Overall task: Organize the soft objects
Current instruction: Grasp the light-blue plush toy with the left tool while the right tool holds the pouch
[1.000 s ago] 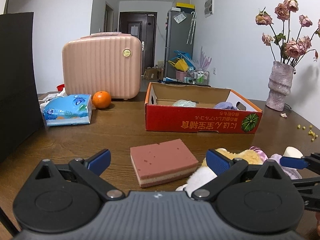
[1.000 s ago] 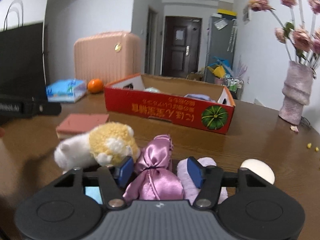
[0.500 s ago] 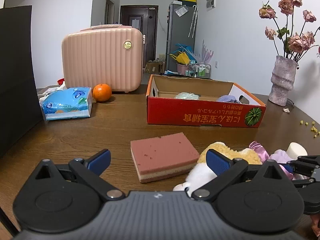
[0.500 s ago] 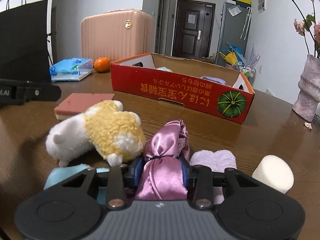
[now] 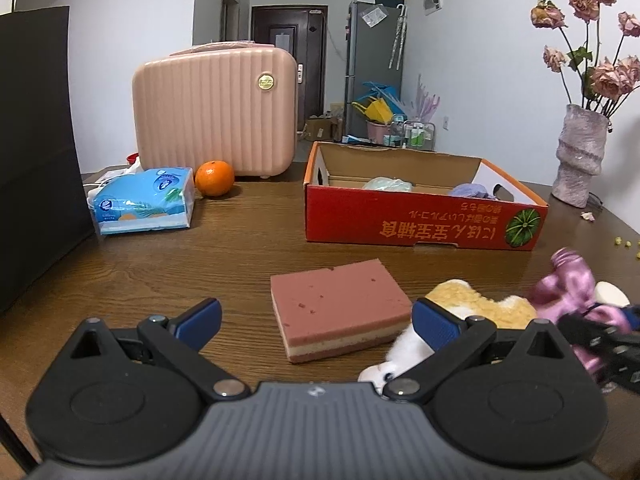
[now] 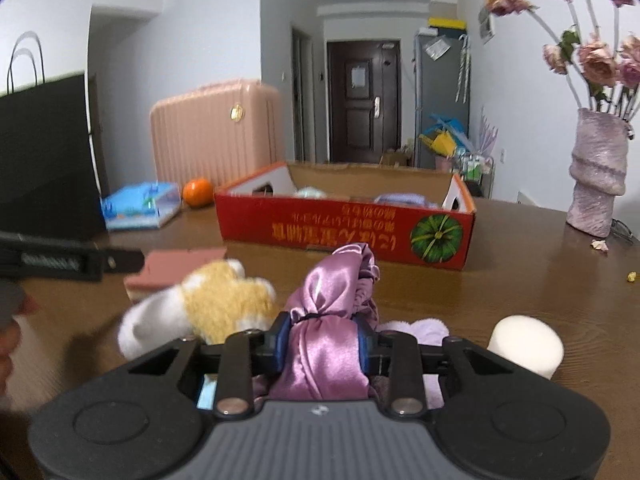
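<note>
My right gripper (image 6: pixel 322 340) is shut on a pink satin scrunchie (image 6: pixel 332 304) and holds it above the table; the scrunchie also shows in the left wrist view (image 5: pixel 570 284). A yellow and white plush toy (image 6: pixel 204 308) lies just left of it. A lilac fluffy cloth (image 6: pixel 424 330) and a white foam cylinder (image 6: pixel 524 344) lie to the right. My left gripper (image 5: pixel 316 320) is open and empty, with a pink sponge (image 5: pixel 336 308) lying just beyond its fingertips. The red cardboard box (image 5: pixel 420 228) stands behind, holding a pale green item and a purple item.
A pink suitcase (image 5: pixel 216 108), an orange (image 5: pixel 214 178) and a blue tissue pack (image 5: pixel 144 204) stand at the back left. A black bag (image 5: pixel 36 152) is at the far left. A vase of dried roses (image 5: pixel 582 152) stands at the right.
My right gripper has shut on the pink scrunchie and lifted it off the table. My left gripper has stayed open, with little movement.
</note>
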Tool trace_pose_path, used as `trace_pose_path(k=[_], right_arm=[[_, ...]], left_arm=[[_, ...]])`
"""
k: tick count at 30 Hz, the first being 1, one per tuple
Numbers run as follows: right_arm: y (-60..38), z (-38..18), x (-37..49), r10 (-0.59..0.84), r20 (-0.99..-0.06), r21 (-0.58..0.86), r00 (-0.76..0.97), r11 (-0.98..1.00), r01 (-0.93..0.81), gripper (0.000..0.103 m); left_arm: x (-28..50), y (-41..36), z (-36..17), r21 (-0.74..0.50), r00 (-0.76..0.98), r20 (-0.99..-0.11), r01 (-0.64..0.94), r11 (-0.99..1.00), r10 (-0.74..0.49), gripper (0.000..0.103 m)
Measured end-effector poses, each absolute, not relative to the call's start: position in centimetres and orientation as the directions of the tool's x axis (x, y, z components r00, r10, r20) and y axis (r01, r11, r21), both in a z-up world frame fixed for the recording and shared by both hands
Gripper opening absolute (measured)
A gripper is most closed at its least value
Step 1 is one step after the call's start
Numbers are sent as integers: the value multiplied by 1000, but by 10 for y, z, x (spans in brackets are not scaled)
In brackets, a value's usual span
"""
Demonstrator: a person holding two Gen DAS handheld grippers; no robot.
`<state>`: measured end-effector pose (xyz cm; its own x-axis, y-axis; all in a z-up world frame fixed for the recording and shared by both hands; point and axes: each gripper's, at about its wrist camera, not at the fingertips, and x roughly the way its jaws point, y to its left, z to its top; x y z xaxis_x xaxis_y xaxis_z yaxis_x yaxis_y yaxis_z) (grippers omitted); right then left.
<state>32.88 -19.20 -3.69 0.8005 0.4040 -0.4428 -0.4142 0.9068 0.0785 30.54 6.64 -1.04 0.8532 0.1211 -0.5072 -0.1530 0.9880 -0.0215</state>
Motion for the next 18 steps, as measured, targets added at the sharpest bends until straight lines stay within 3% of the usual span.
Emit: trace_pose_path(k=[9,18], right_arm=[[-222,-23,309,432,-331,173,839,902,-396,31],[-235,-25,295,431,-318,174,844,902,-395,31]], left_arm=[[293,36,-4,24,850,-516,-110,994,106,103],[273,-5,0,49,844,-532,-52,997,70,103]])
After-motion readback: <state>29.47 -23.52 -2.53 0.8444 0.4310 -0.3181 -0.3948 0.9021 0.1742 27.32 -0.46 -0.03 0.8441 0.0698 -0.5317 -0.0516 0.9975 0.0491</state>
